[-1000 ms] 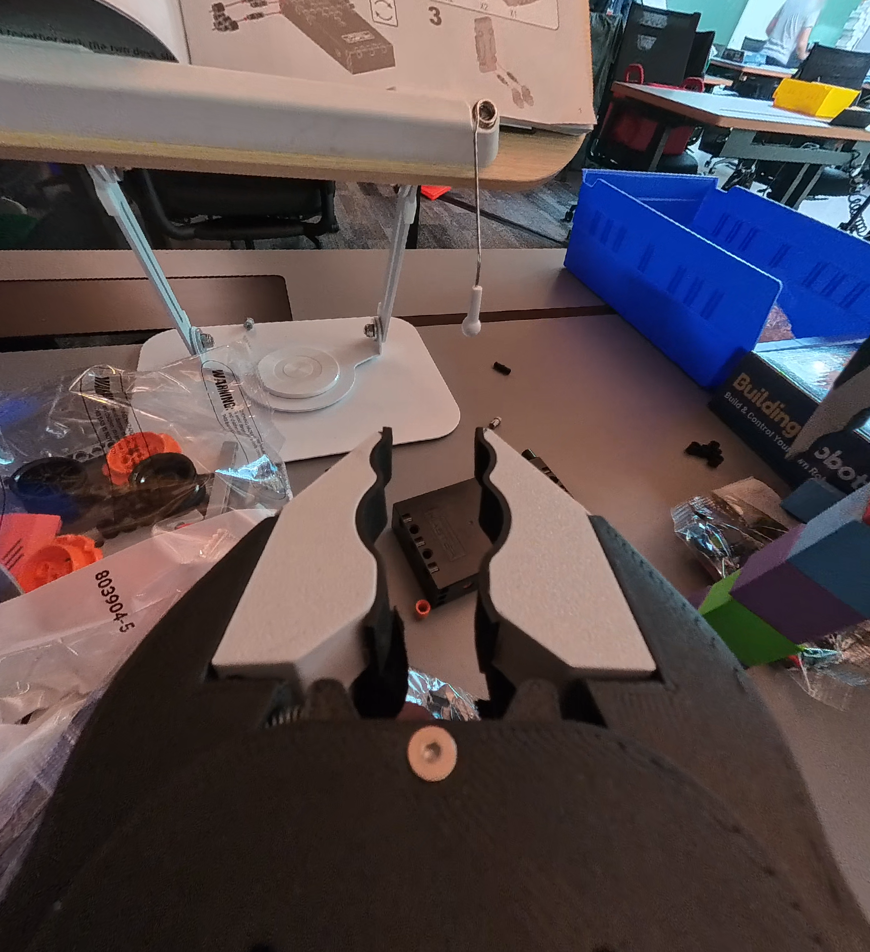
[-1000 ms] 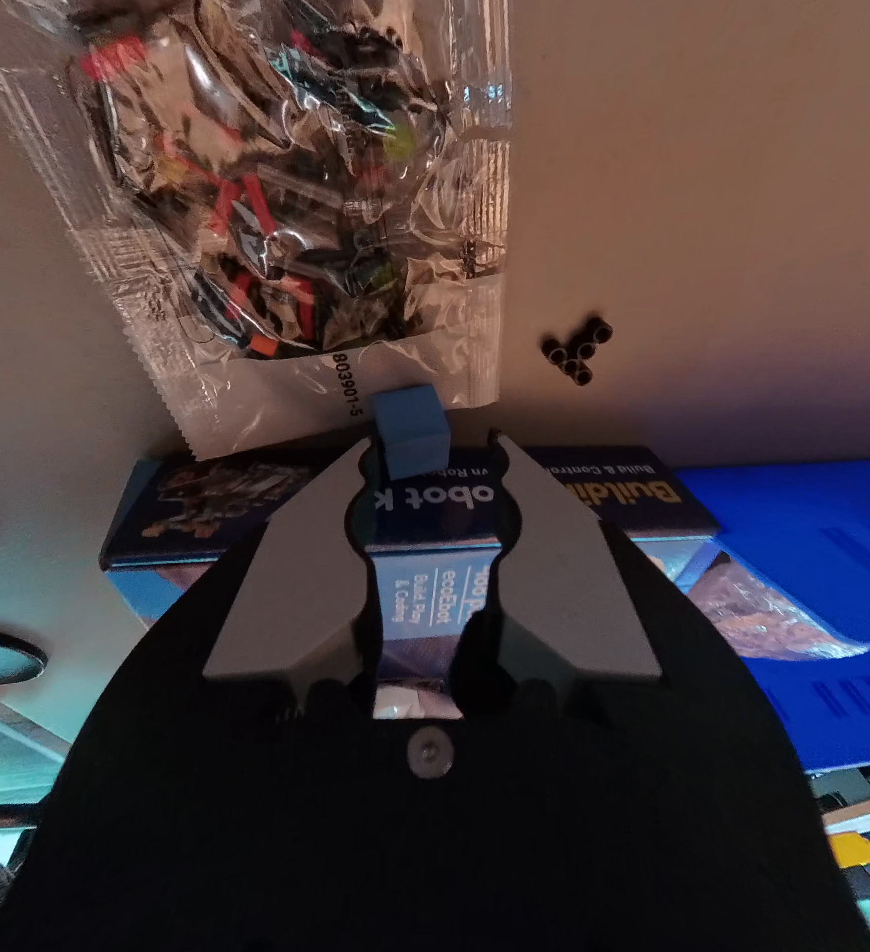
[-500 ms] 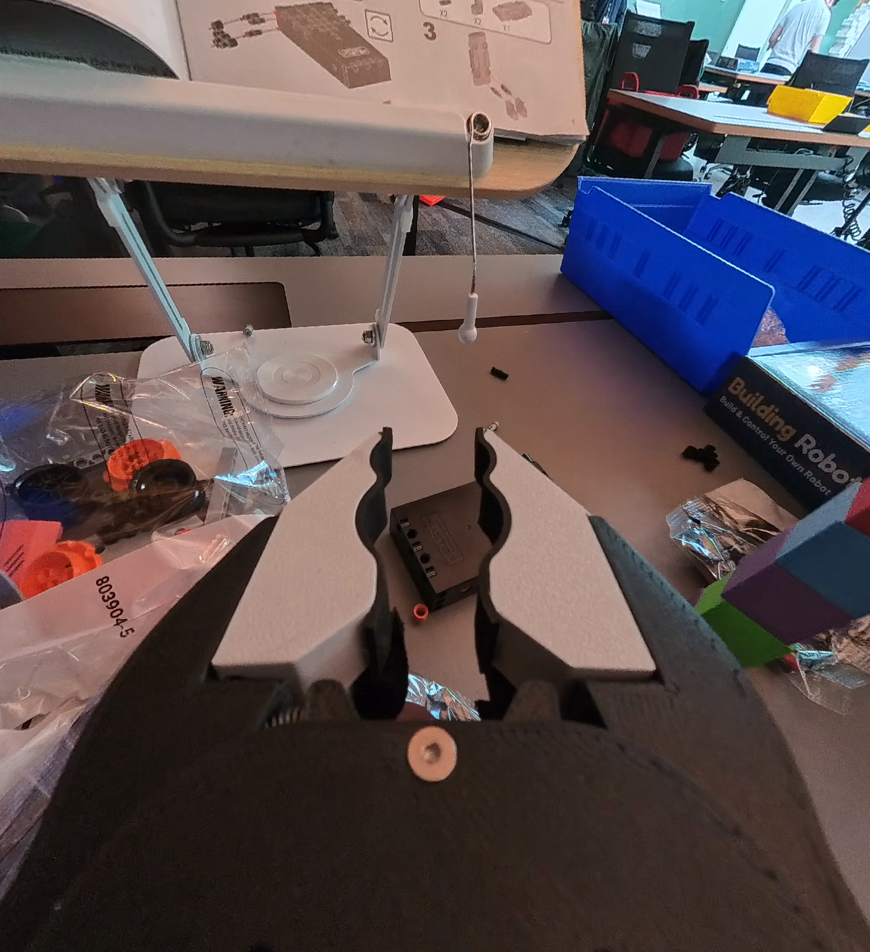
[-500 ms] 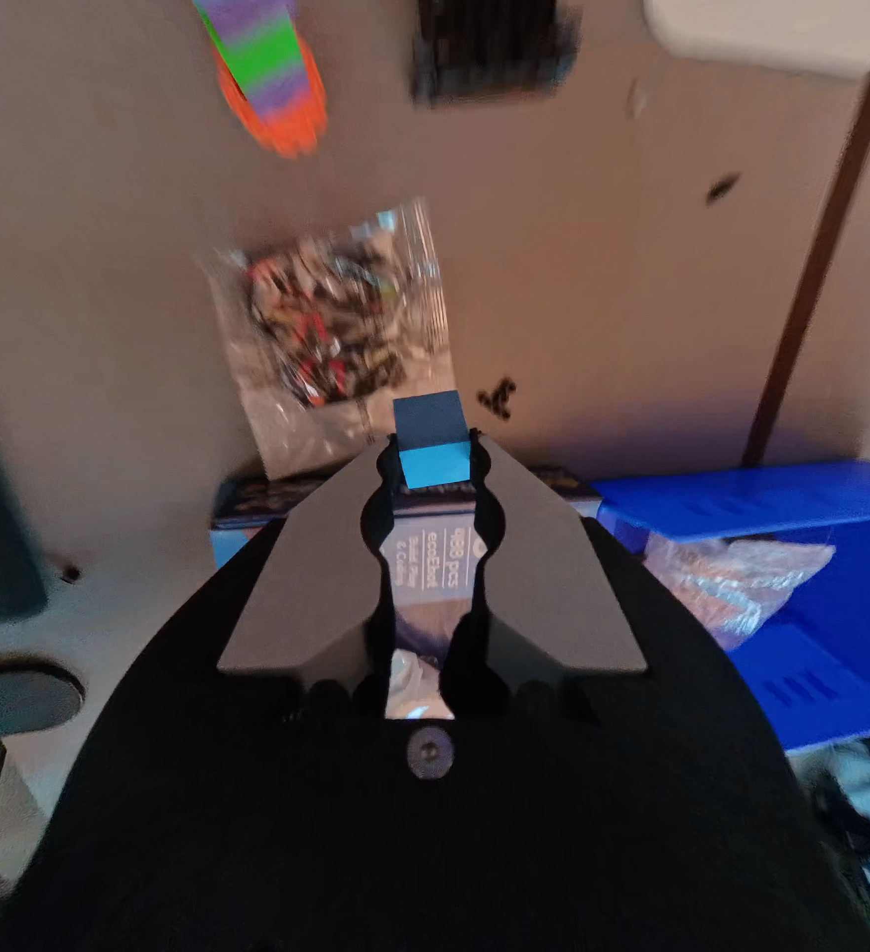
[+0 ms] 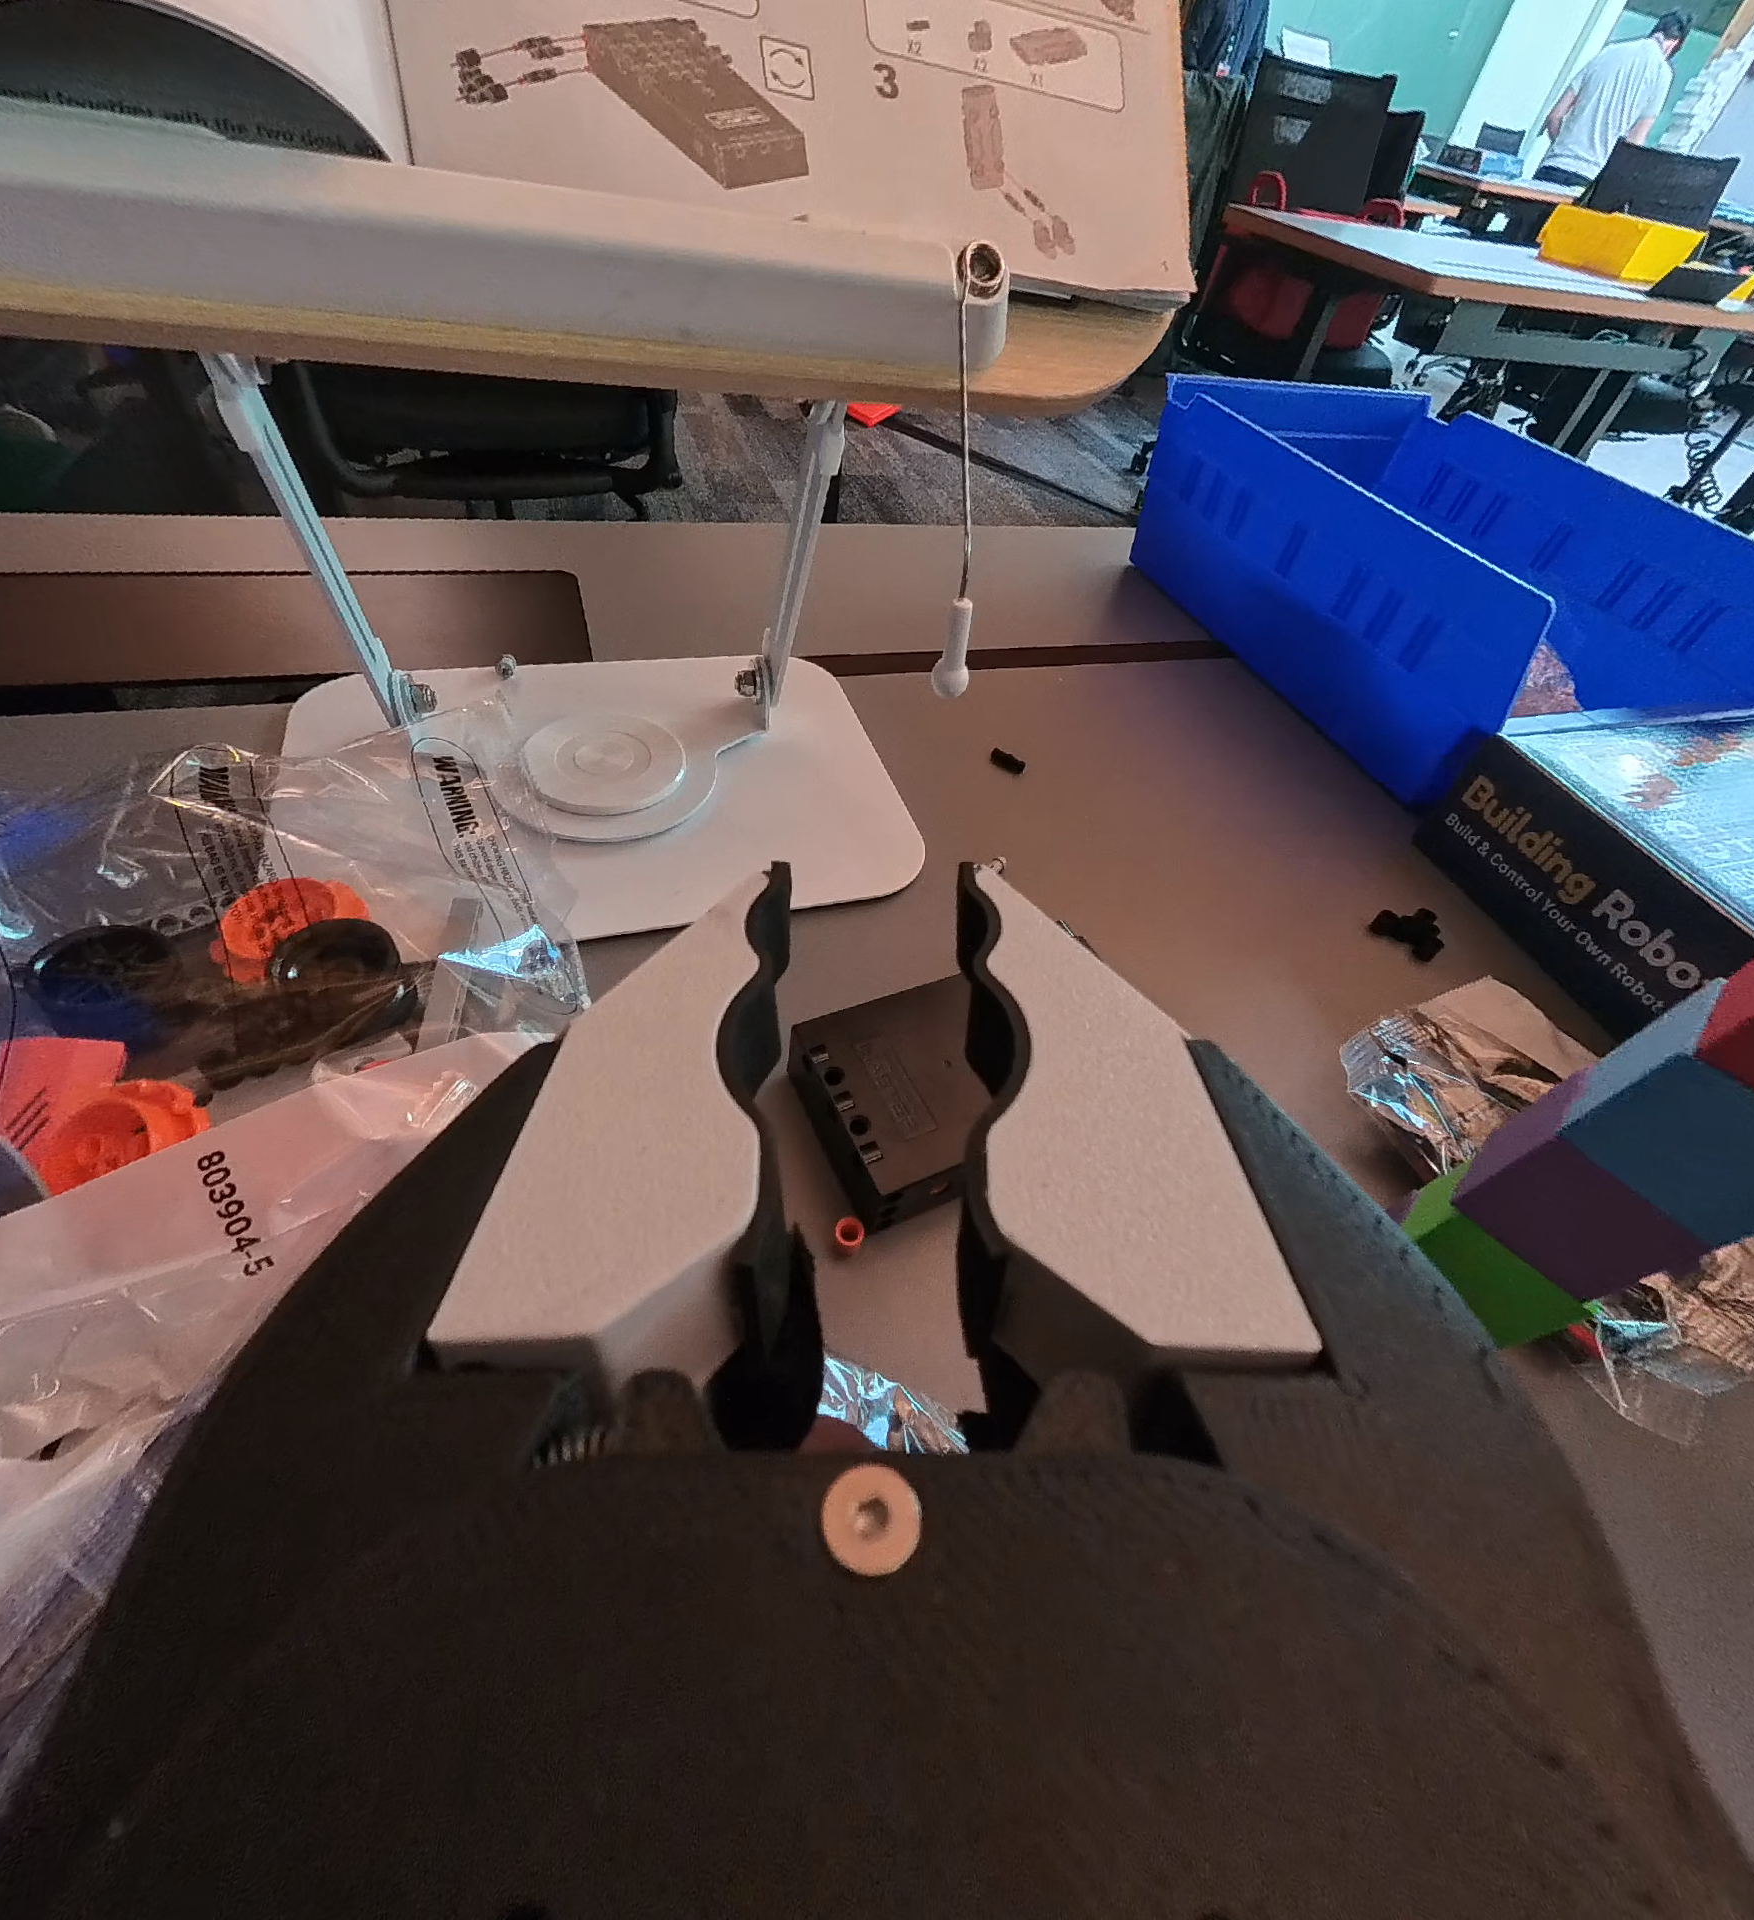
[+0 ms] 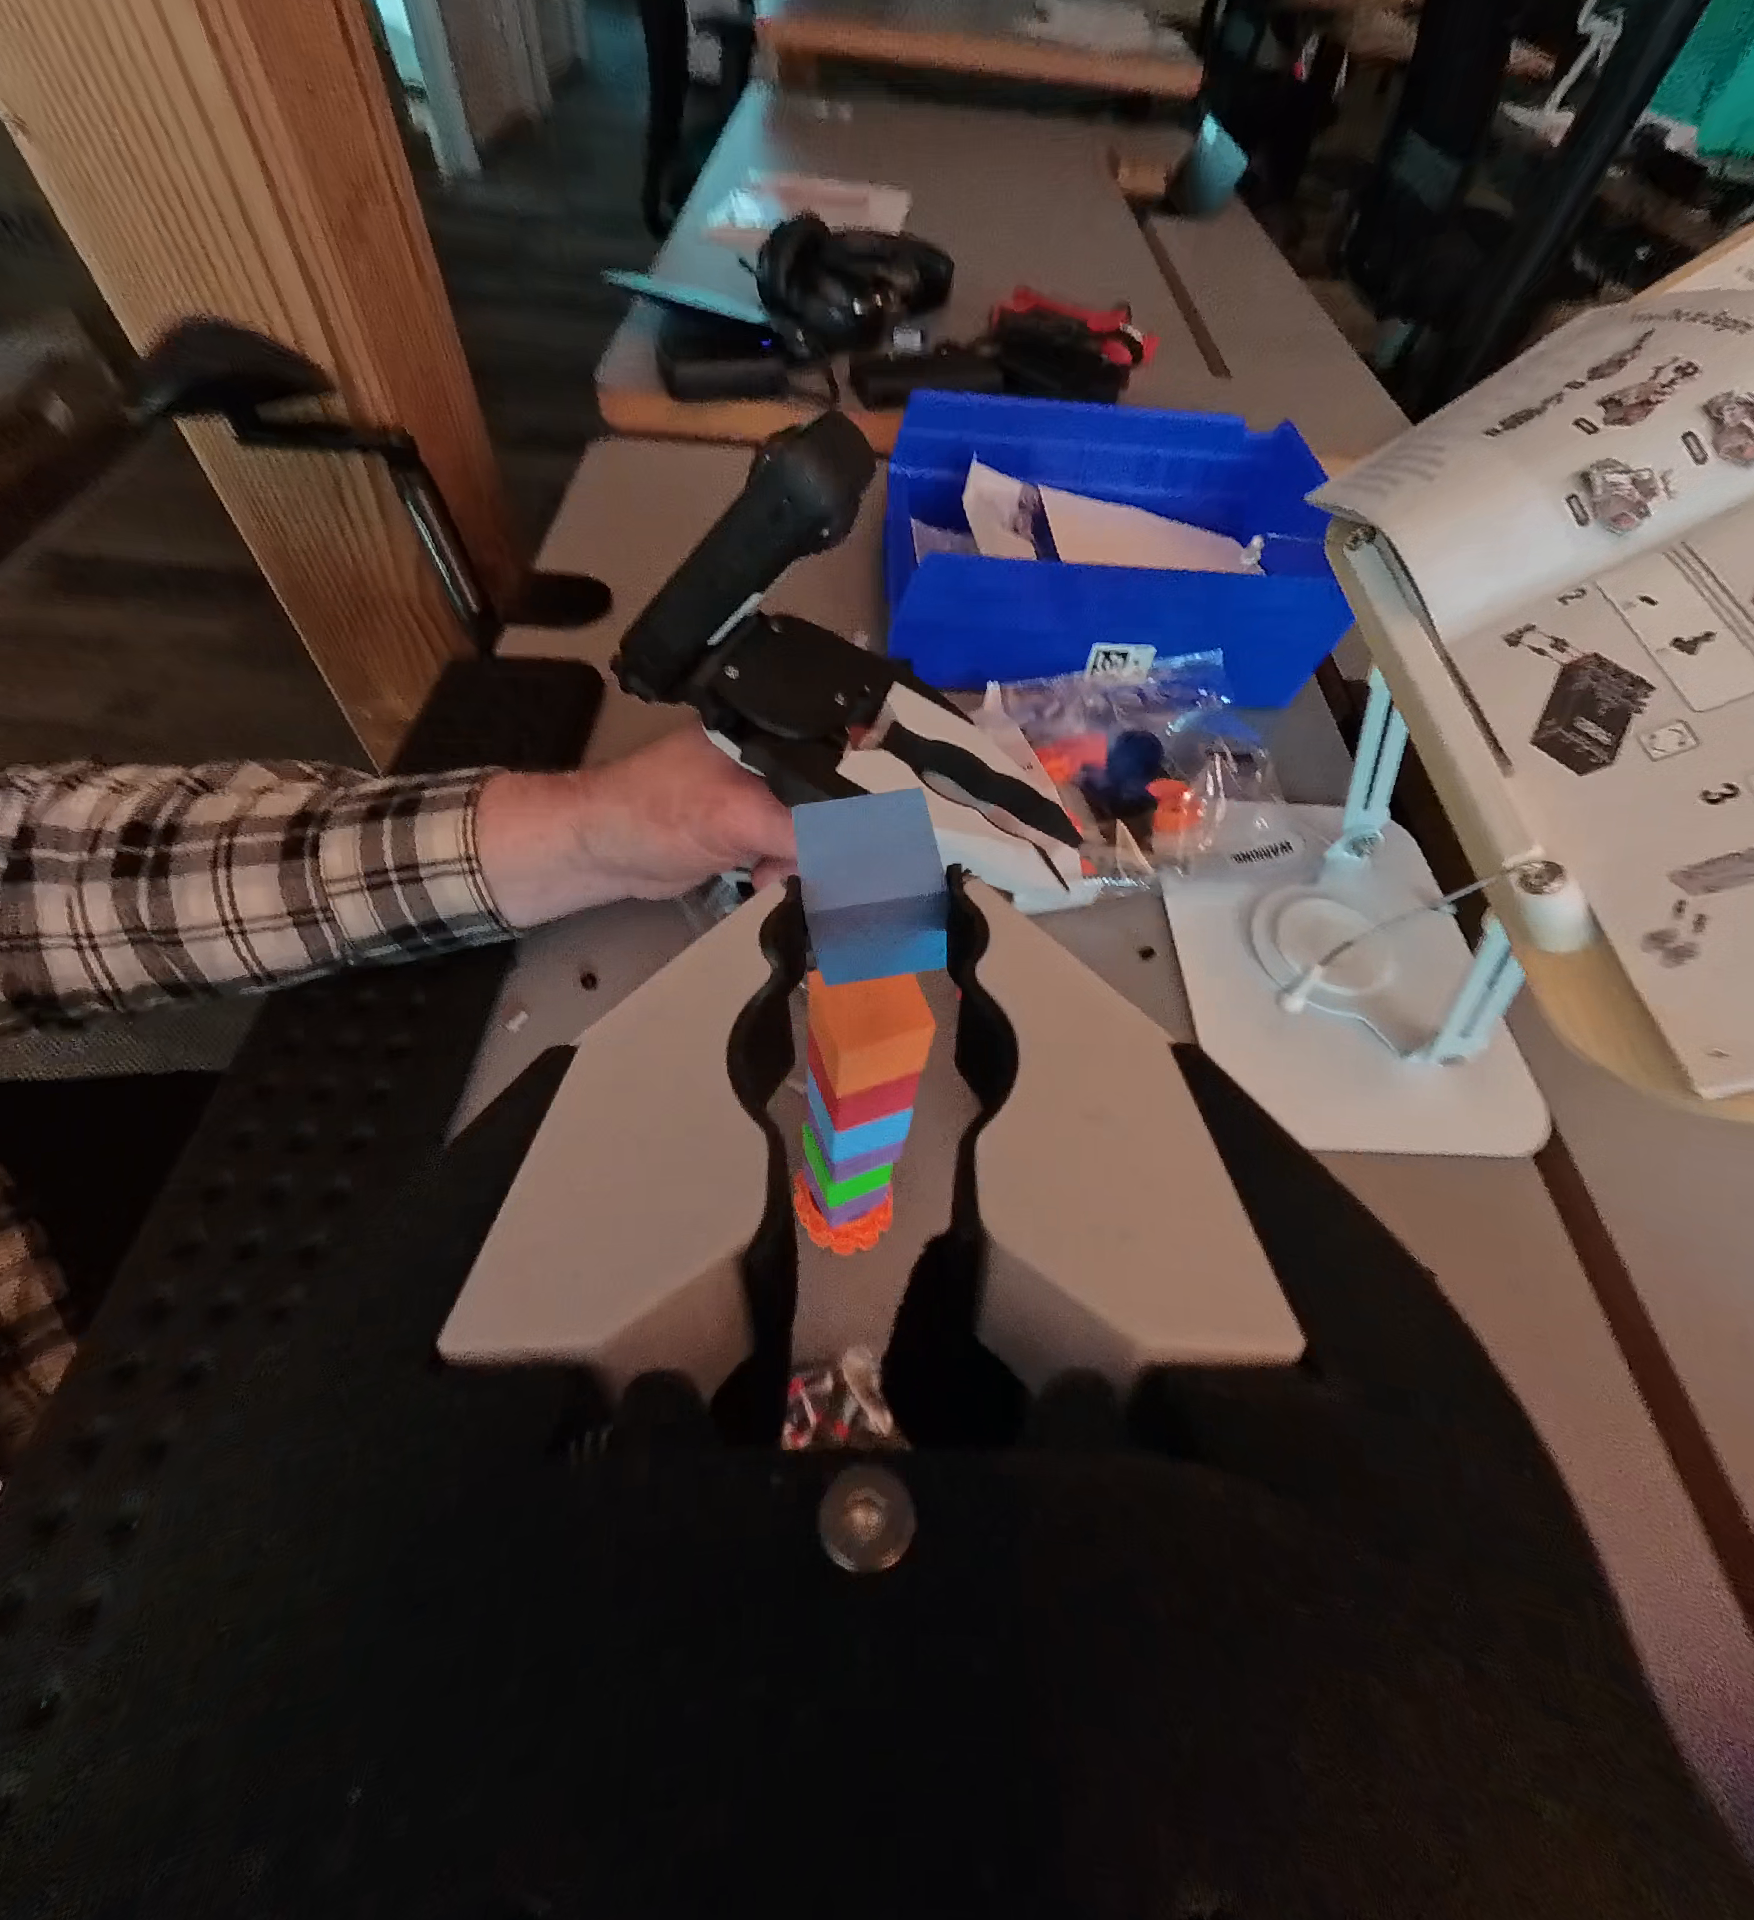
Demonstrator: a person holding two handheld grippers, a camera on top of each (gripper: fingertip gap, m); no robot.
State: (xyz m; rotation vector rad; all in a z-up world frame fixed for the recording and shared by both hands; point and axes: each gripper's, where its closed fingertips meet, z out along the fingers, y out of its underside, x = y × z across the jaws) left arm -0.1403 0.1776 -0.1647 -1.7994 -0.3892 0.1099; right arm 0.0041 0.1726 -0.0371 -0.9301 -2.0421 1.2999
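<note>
My right gripper [image 6: 874, 889] is shut on a light blue cube [image 6: 868, 883]. It holds the cube right over a tower of coloured blocks [image 6: 860, 1101] topped by an orange block [image 6: 871, 1031] and standing on an orange gear-like base [image 6: 840, 1231]. I cannot tell whether the cube touches the orange block. The tower also shows at the right of the left wrist view [image 5: 1631, 1153]. My left gripper [image 5: 873, 883] is open and empty, low over a black box [image 5: 894, 1101] and a small orange peg [image 5: 847, 1233]. It also shows in the right wrist view [image 6: 1065, 860], held by a hand [image 6: 644, 831] just behind the tower.
A white book stand [image 5: 748, 800] with an instruction booklet [image 6: 1683, 675] stands behind. Blue bins [image 5: 1372, 613] and a dark kit box [image 5: 1569, 914] are at the right. Plastic bags of parts [image 5: 229, 966] lie left, a crumpled bag [image 5: 1444, 1070] by the tower. Small black parts [image 5: 1408, 928] lie loose. The gap from one gripper's tips to the other's is roughly 20 centimeters. To reach the small orange peg [image 5: 847, 1233] in a straight line is about 10 centimeters for my left fingers, about 25 centimeters for my right.
My right gripper closed on the blue cube, lifted it off the kit box and swung it over above the block tower. My left gripper has stayed put, open.
</note>
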